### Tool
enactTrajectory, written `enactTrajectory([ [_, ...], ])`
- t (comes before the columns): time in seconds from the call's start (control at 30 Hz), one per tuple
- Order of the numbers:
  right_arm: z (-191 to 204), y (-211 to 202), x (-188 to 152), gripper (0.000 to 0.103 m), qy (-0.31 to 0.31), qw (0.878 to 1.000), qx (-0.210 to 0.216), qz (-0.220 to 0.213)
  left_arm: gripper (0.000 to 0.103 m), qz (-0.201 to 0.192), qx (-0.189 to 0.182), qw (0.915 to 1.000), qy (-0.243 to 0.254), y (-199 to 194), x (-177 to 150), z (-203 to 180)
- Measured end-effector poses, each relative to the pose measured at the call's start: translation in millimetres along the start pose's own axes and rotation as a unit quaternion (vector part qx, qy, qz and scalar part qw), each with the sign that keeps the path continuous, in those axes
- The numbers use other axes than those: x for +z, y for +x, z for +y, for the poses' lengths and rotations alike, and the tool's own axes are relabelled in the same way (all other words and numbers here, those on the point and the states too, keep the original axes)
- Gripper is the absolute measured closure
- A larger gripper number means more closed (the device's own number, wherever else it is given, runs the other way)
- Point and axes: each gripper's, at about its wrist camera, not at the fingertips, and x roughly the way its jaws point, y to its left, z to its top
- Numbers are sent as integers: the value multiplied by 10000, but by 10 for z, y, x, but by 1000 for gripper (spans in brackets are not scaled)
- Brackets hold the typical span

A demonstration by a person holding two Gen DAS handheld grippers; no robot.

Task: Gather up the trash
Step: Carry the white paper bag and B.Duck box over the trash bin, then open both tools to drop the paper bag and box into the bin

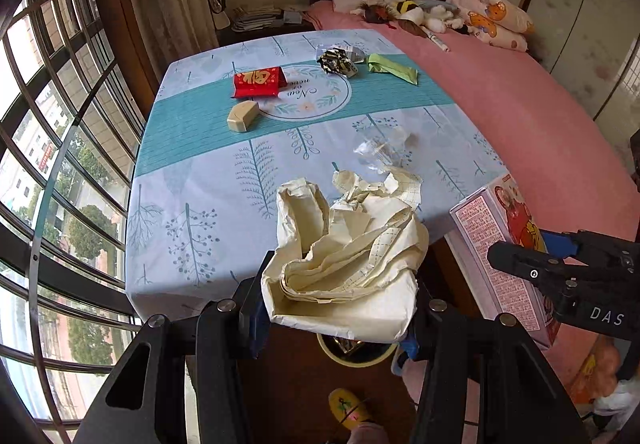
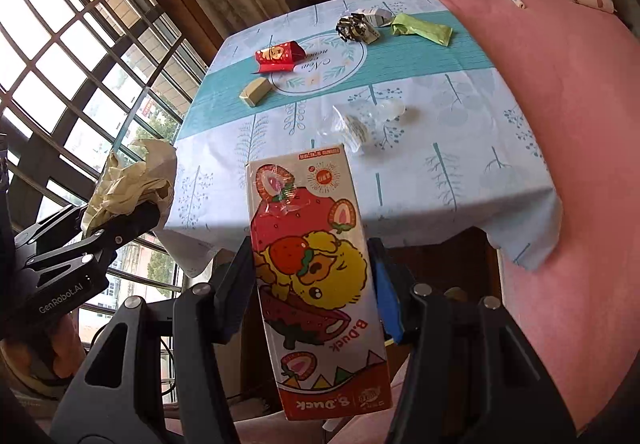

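Note:
My left gripper [image 1: 338, 296] is shut on a wad of crumpled cream paper [image 1: 348, 248], held off the table's near edge above a round bin [image 1: 352, 354] on the floor. It also shows in the right wrist view [image 2: 128, 180]. My right gripper [image 2: 312, 276] is shut on a pink B.Duck carton [image 2: 316, 276], held in the air before the table; the carton also shows in the left wrist view [image 1: 508, 256]. On the table [image 1: 200, 204] lie a red packet [image 1: 258, 82], a beige block [image 1: 242, 117], a foil wrapper [image 1: 340, 60], a green wrapper [image 1: 392, 68] and clear plastic [image 1: 380, 150].
A pink bed [image 1: 540, 116] with pillows and soft toys runs along the table's right side. A barred window [image 1: 52, 124] fills the left. A nightstand with papers [image 1: 256, 18] stands behind the table. A foot in a yellow slipper [image 1: 348, 410] is on the floor below.

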Motion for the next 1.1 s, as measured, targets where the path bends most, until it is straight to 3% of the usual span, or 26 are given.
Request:
enactTrajectory([
  [0.27, -180, 105, -393, 52, 155, 9992, -112, 350, 53, 528, -163, 9984, 101, 528, -326, -267],
  [0.43, -584, 469, -555, 52, 672, 9963, 15, 539, 53, 945, -186, 9953, 77, 1086, -578, -492],
  [0.9, -1745, 2522, -1613, 52, 1676, 9789, 45, 1172, 51, 1778, -59, 9839, -199, 3417, -1597, -739],
  [1.1, -2007, 3228, -1891, 52, 1781, 9754, -19, 1298, 47, 1969, -196, 9799, -271, 4138, -1873, -684],
])
